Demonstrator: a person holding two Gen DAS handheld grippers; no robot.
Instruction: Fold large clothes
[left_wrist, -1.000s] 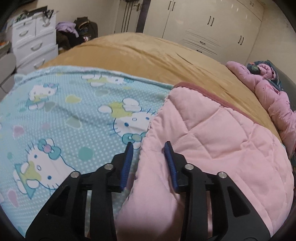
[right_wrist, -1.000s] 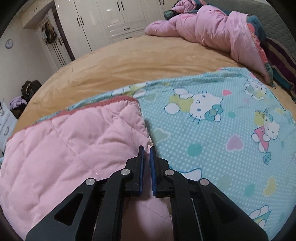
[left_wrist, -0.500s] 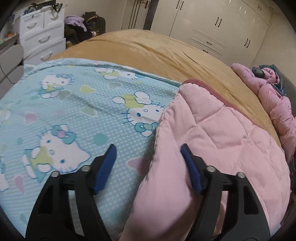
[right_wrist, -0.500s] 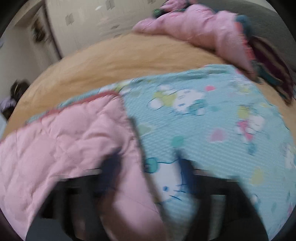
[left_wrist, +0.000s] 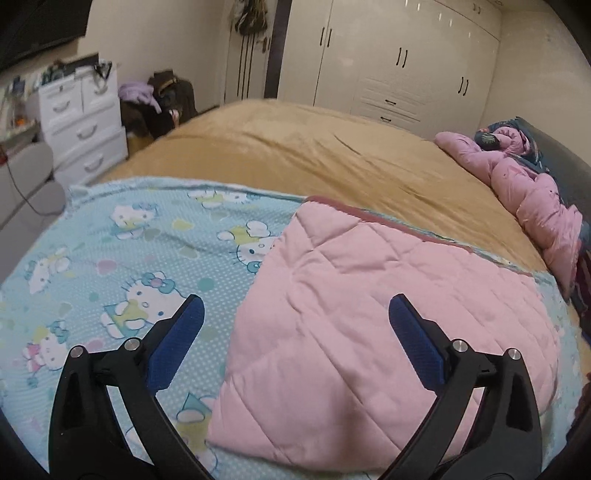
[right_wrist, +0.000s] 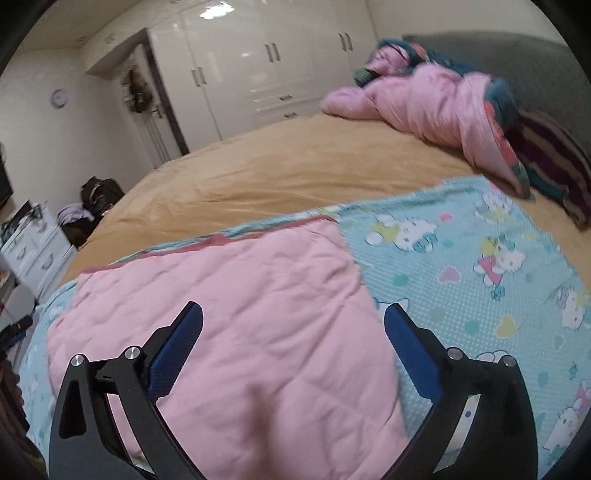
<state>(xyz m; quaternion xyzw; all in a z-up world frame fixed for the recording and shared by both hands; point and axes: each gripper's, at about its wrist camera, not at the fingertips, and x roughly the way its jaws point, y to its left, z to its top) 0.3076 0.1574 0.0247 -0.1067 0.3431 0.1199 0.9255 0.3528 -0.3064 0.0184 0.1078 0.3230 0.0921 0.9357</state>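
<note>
Release logged: my left gripper (left_wrist: 295, 317) and right gripper (right_wrist: 293, 317), pinched a second ago, now hang spread and empty above the quilt (left_wrist: 369, 332). First fold laid. Quilt rests on the bed (left_wrist: 295, 147), pink flap over its cartoon face, long axis left-right.

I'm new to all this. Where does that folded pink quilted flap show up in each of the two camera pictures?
Left wrist view: the pink quilted flap fills the lower right, lying on the Hello Kitty blanket.
Right wrist view: the flap fills the lower left, with the blanket to its right.
Shared landmark: the white wardrobe behind the bed.
</note>
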